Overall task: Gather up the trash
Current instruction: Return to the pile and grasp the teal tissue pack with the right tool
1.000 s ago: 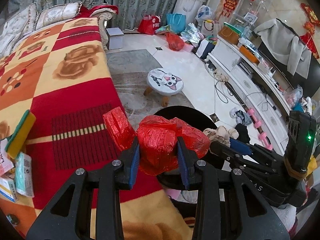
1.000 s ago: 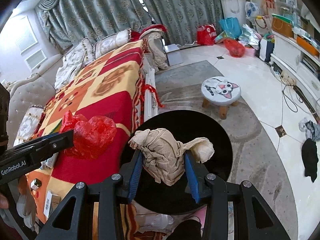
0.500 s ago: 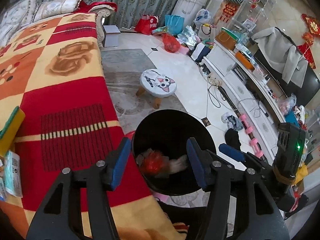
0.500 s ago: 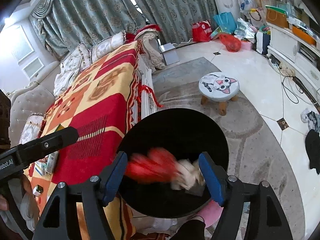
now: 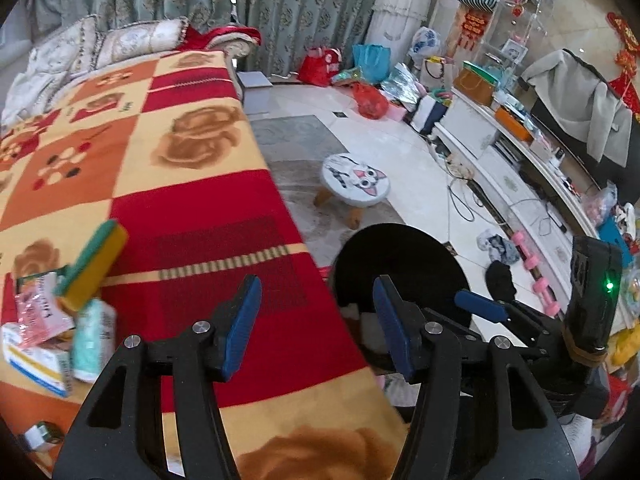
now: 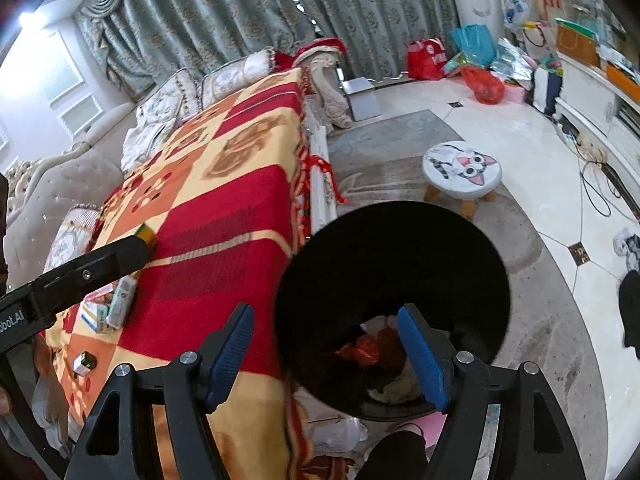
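Cluttered living room, checked blanket surface [image 5: 192, 208] beside a black bin [image 5: 400, 264]. Left wrist view: left claw [image 5: 316, 320] wide apart, empty, over the blanket edge next to the bin. Right wrist view: right claw [image 6: 326, 354] spread, empty, at the bin [image 6: 392, 264] rim; red and beige trash [image 6: 368, 350] lies inside the bin.

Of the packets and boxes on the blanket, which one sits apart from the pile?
The small green box, alone near the blanket's near edge; the other packets cluster together beside the sponge.
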Tool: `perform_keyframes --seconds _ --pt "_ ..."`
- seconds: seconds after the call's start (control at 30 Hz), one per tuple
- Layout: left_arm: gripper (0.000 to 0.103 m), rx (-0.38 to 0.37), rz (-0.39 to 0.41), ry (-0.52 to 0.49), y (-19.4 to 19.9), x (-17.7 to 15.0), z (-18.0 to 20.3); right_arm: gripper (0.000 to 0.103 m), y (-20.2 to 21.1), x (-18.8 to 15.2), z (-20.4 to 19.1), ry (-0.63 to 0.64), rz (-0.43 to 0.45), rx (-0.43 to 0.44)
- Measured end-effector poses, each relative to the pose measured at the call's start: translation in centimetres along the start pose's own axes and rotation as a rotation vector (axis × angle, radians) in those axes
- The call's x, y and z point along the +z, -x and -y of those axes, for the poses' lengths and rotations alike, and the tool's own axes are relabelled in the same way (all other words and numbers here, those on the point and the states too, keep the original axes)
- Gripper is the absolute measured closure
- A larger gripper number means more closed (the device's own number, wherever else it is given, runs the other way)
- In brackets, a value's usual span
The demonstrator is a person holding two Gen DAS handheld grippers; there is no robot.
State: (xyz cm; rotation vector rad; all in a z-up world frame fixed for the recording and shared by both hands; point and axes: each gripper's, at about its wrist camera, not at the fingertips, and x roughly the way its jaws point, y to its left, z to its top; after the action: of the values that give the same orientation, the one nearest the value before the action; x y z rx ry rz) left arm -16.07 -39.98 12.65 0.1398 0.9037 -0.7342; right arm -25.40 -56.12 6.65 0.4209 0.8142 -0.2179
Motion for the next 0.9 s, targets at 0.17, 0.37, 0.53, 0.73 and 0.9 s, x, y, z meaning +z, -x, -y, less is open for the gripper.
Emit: perform_keyframes --seconds 0.17,0.37,0.53,0.73,0.9 --pt "0.046 0.033 0.016 0.023 1.6 -0.6 -2.2 0.031 -0.2 0.0 -2.9 0.034 -0.005 0.025" --pt "0.046 0.091 0.012 0.091 3.3 -2.4 -6.8 0.031 -1.4 -0.5 -7.2 0.104 -0.034 0.063" --pt "0.046 0.138 -0.001 0.175 4.3 -4.2 -11.1 0.031 -2.7 -1.3 -11.3 0.17 -0.071 0.107" --pt "0.046 0.21 -0.025 0.274 4.9 -6.2 -16.9 0.031 -4.2 -1.9 -15.7 0.251 -0.105 0.146" --pt "0.046 0.238 -0.013 0.341 4.4 -6.6 -20.3 0.031 -5.7 -2.3 -18.5 0.288 -0.136 0.174"
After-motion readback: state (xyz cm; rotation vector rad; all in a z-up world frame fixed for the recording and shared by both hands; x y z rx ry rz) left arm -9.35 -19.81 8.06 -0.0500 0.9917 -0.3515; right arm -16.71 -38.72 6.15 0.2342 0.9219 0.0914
